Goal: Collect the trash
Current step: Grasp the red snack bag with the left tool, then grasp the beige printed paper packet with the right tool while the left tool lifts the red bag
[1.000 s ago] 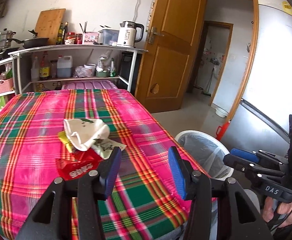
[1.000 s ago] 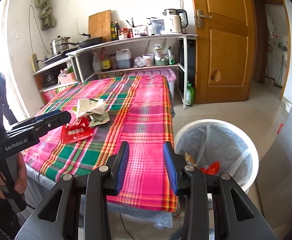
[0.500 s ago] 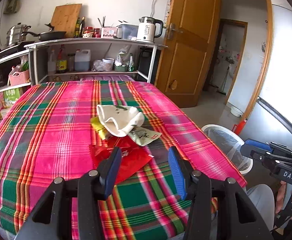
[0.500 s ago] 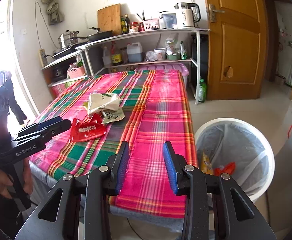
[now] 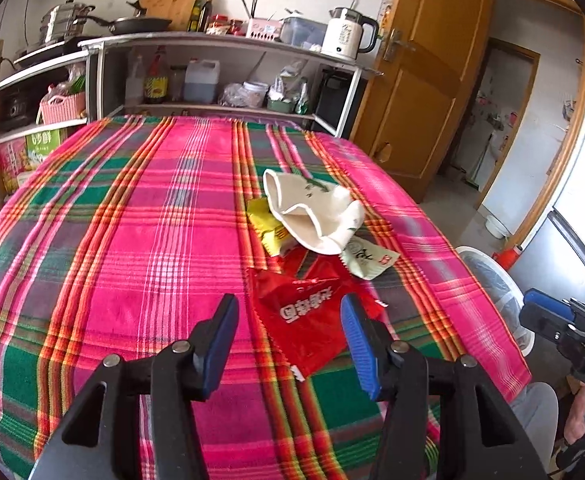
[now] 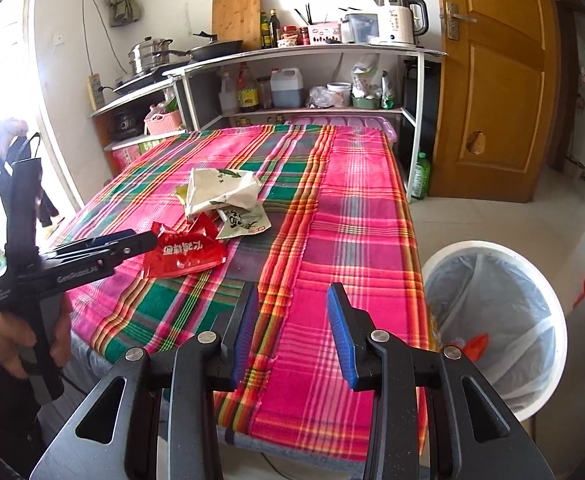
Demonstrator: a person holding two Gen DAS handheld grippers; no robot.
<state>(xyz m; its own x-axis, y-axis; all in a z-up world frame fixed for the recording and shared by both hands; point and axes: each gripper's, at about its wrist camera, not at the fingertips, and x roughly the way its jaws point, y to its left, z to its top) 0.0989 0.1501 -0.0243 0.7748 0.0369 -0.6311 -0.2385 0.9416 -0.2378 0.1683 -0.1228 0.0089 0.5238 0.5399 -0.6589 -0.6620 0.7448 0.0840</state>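
A red snack wrapper [image 5: 306,312] lies on the plaid tablecloth [image 5: 132,240], just in front of my open, empty left gripper [image 5: 288,320]. Behind it lie a white crumpled bag [image 5: 312,212], a yellow wrapper [image 5: 266,224] and a pale green packet [image 5: 368,258]. In the right wrist view the red wrapper [image 6: 186,254] touches the left gripper's tip [image 6: 140,242]; the white bag [image 6: 220,190] and green packet [image 6: 244,222] lie beyond. My right gripper [image 6: 292,324] is open and empty over the table's near edge. A white lined trash bin [image 6: 496,320] stands on the floor to the right, with some trash inside.
A shelf unit [image 6: 312,76] with bottles, a kettle and pans stands behind the table. A wooden door [image 6: 492,80] is at the right. A green bottle [image 6: 420,176] stands on the floor. The bin also shows in the left wrist view [image 5: 492,292].
My left gripper has swung left and moved in over the table toward the red wrapper, which now sits between its fingers. My right gripper has drifted slightly; the bin has shifted right in its view.
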